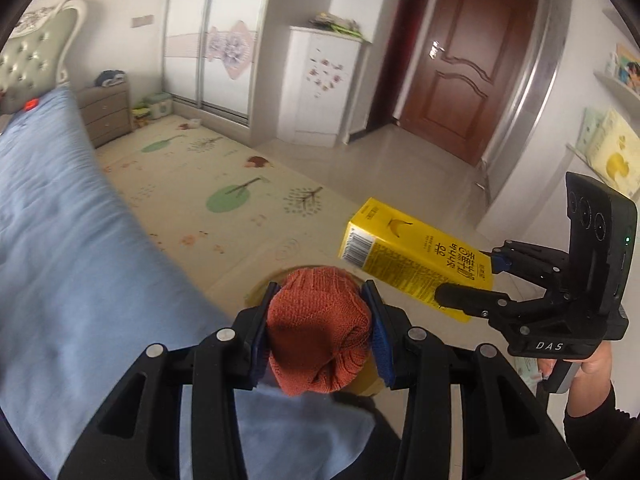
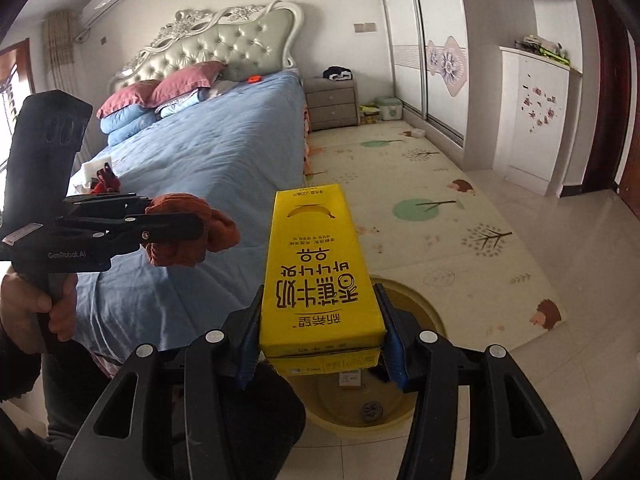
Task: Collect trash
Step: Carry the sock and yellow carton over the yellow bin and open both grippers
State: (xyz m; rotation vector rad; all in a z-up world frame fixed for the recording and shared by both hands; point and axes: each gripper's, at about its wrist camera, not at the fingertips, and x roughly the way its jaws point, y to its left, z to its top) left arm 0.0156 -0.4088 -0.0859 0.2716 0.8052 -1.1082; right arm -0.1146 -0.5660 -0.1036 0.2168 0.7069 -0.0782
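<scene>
My left gripper (image 1: pixel 320 326) is shut on a crumpled orange knitted cloth (image 1: pixel 318 330) and holds it over the bed's edge; the cloth also shows in the right wrist view (image 2: pixel 188 232), with the left gripper (image 2: pixel 176 226) around it. My right gripper (image 2: pixel 320 332) is shut on a yellow banana milk carton (image 2: pixel 316 276), held above a pale yellow bin (image 2: pixel 424 312) on the floor. In the left wrist view the carton (image 1: pixel 412 256) sits in the right gripper (image 1: pixel 468 280), just right of the cloth. The bin's rim (image 1: pixel 260 292) peeks out behind the cloth.
A blue-covered bed (image 2: pixel 208 152) fills the left, with red and white scraps (image 2: pixel 100 178) on it. A patterned play mat (image 2: pixel 408 200) covers the floor. A nightstand (image 2: pixel 332 104), wardrobe (image 2: pixel 436 60) and brown door (image 1: pixel 464 64) stand beyond.
</scene>
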